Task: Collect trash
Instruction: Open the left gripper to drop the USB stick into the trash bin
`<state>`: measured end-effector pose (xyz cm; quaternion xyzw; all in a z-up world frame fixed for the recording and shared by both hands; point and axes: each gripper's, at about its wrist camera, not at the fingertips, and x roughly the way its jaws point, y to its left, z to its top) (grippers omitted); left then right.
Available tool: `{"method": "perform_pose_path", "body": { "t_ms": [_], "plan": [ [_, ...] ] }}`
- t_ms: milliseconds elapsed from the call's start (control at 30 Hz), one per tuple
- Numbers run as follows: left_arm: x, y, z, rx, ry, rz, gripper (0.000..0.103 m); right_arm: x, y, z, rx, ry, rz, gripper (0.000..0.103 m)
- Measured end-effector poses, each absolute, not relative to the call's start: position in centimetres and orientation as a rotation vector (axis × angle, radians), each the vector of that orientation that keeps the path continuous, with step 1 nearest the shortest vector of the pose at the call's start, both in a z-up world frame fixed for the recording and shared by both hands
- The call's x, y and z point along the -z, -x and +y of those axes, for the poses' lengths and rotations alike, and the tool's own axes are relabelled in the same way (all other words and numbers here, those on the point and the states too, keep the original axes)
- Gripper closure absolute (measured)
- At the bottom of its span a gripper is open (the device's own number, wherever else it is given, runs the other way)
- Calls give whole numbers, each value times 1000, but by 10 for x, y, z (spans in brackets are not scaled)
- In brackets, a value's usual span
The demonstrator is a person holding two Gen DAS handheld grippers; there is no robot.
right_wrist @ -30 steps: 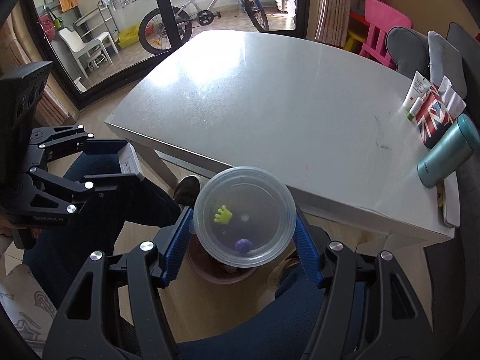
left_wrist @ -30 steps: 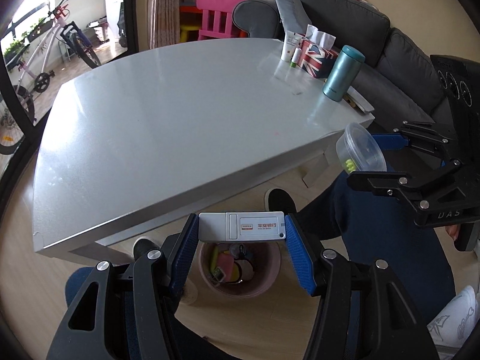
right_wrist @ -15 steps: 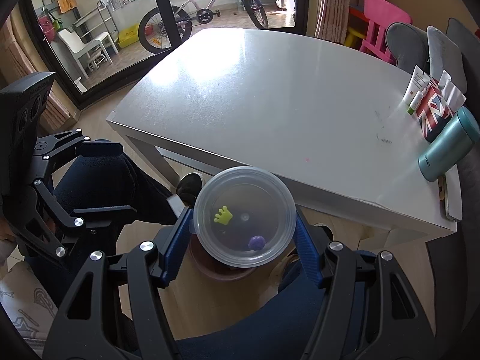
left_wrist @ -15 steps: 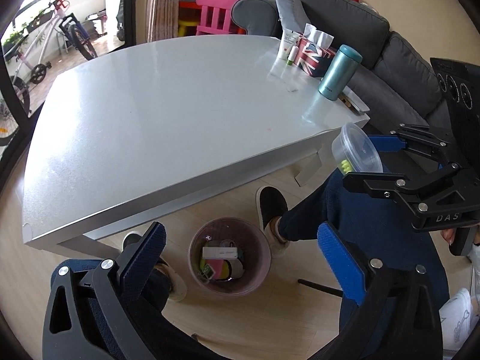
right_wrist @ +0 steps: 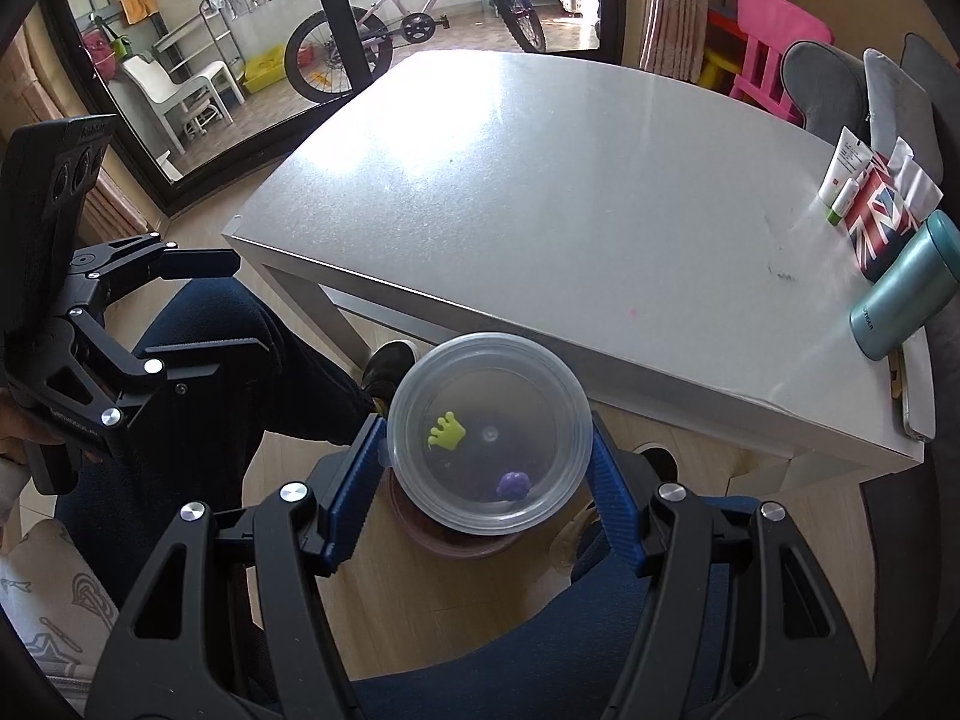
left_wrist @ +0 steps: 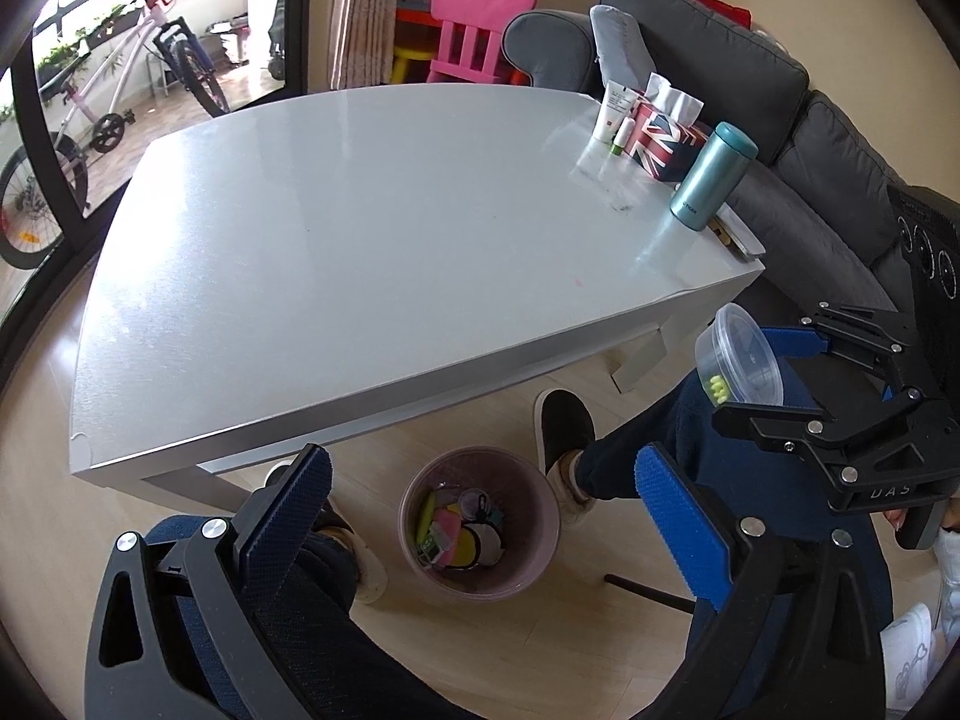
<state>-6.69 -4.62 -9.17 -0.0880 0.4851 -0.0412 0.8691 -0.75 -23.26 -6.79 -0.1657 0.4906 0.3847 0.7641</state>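
L claw (left_wrist: pixel 480 516) hangs wide open w/ nothing between its blue pads, right above the round pink plastic waste bin (left_wrist: pixel 480 519) on the wood floor. Bin already holds several bits of trash (yellow, pink, white pieces), so part of the job looks done.

R claw (right_wrist: pixel 489 468) is clamped on a clear round plastic tub w/ lid (right_wrist: pixel 489 432); a yellow crown-shaped bit and a purple blob sit inside. Tub is in the air just off the near edge of the grey rectangular surface (left_wrist: pixel 360 228), w/ the bin partly hidden under it in the right wrist view. Likely next: get this tub into the bin, then done unless more trash is out of view.

Surface is mostly bare; only a flag-print tissue box (left_wrist: pixel 663 141), white tube (left_wrist: pixel 612 111) and teal flask (left_wrist: pixel 711 177) at the far corner, prob. not trash.

Room: bin sits tight between the person's shoes and knees, surface edge close above it. L claw occupies the spot over the bin, so it prob. has to clear out first. Open floor toward the camera side.
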Motion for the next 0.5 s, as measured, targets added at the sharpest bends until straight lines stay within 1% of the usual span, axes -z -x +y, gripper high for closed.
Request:
{"method": "perform_pose_path", "body": {
  "t_ms": [433,500],
  "plan": [
    [86,72,-20,32,228,989,6,72,12,-217,-899,369,1088,38],
    [86,72,-18,31,229,989,6,72,12,-216,-908,372,1090,37]
  ]
}}
